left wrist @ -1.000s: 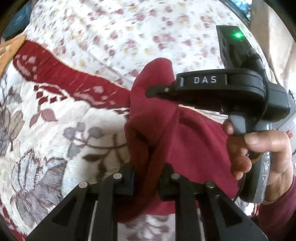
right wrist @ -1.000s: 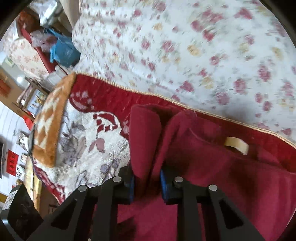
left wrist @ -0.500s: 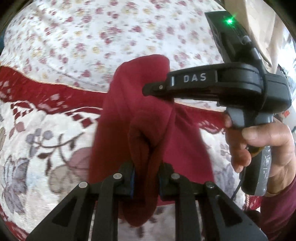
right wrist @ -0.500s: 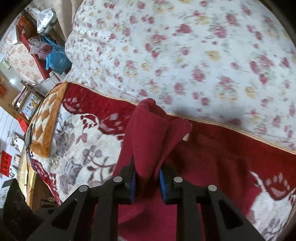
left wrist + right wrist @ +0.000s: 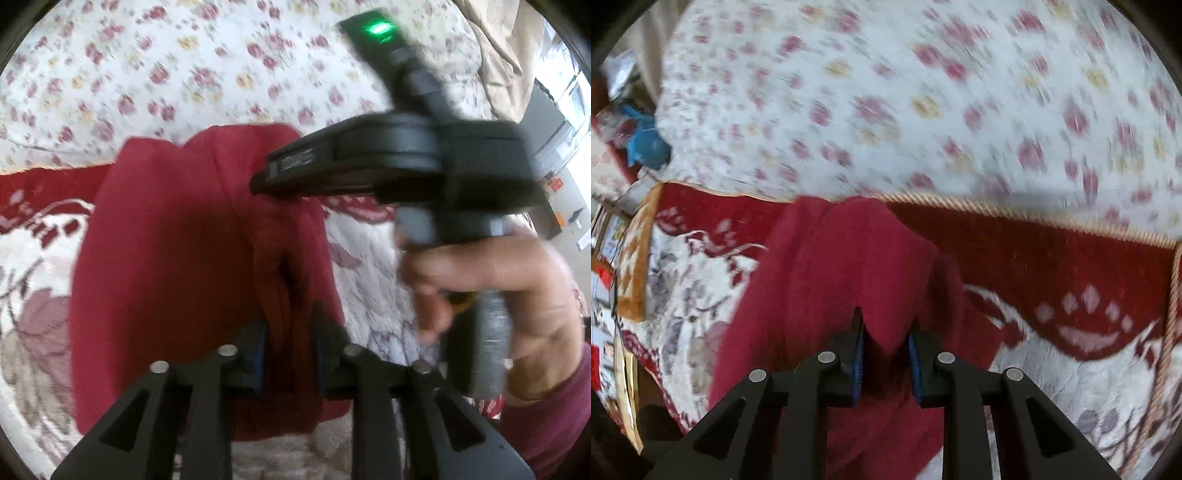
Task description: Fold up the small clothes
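Your left hand-held gripper [image 5: 289, 325] is nearest the lens in the left wrist view, closed down on a bunched fold of the dark red garment [image 5: 177, 266]; cloth fills the narrow gap between the blue-lined pads. The garment hangs from that pinch as a broad panel, draping over the patterned blanket [image 5: 29, 332] on the bed.

Your right hand-held gripper [image 5: 884, 332] is likewise clamped on a gathered fold of the same garment [image 5: 827, 280], with only a slim cloth-filled gap between its fingers. From the left wrist camera, that right hand-held gripper [image 5: 258, 186] reaches in from the right, roughly level, its tip at the garment's upper edge. Your right hand [image 5: 491, 291] wraps the grey handle below it, fingers curled around the grip, a maroon sleeve at the wrist. This part is motion-blurred.

Beyond the garment lies the blanket's red border with cord trim [image 5: 997, 210], then the white floral quilt [image 5: 886, 92] behind.
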`<state>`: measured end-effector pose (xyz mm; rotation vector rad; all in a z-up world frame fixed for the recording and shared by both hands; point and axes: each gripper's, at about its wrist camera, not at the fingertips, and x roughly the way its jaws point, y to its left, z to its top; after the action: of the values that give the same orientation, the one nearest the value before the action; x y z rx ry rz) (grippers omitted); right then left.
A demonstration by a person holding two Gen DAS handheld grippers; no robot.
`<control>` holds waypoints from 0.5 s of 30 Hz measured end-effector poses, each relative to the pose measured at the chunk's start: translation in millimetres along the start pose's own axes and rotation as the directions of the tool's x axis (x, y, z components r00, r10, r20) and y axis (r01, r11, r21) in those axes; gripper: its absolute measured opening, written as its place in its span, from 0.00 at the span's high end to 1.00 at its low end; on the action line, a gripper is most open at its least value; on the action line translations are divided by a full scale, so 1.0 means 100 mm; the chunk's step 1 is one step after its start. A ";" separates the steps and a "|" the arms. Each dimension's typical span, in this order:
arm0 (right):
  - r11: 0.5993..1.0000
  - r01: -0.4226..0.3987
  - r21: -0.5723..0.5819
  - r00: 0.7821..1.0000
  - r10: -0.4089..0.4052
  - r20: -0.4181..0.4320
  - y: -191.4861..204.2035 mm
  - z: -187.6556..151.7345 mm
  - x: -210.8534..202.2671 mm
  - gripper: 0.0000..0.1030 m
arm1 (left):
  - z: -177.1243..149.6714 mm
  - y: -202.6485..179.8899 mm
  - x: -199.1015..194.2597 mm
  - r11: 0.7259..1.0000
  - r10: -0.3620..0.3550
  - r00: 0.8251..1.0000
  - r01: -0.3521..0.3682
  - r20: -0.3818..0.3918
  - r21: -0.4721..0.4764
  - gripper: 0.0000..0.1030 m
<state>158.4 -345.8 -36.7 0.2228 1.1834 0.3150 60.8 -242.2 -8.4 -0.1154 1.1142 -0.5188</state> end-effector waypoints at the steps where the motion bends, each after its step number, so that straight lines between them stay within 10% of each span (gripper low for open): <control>1: 1.000 -0.007 0.025 1.000 0.007 -0.005 -0.06 -0.03 0.07 0.79 | -0.01 0.00 0.01 1.000 -0.022 1.000 0.022 -0.011 0.001 0.56; 2: 0.998 -0.020 0.057 1.000 0.019 0.014 -0.12 -0.06 0.08 0.75 | -0.03 -0.01 -0.01 0.999 -0.050 0.999 0.050 -0.023 0.007 0.41; 5: 0.985 -0.064 0.159 0.997 0.056 0.053 -0.27 -0.13 -0.08 0.58 | -0.13 0.02 -0.25 0.996 -0.068 0.998 0.069 -0.016 0.061 0.36; 15: 0.995 -0.103 0.016 0.987 0.101 0.126 0.32 -0.86 -0.73 0.34 | -0.26 0.88 -0.81 0.972 0.229 0.965 -0.233 0.128 0.012 0.31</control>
<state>49.0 -341.6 6.2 0.3189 1.0539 0.3726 41.1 -123.7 17.0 0.0060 0.9818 -0.3129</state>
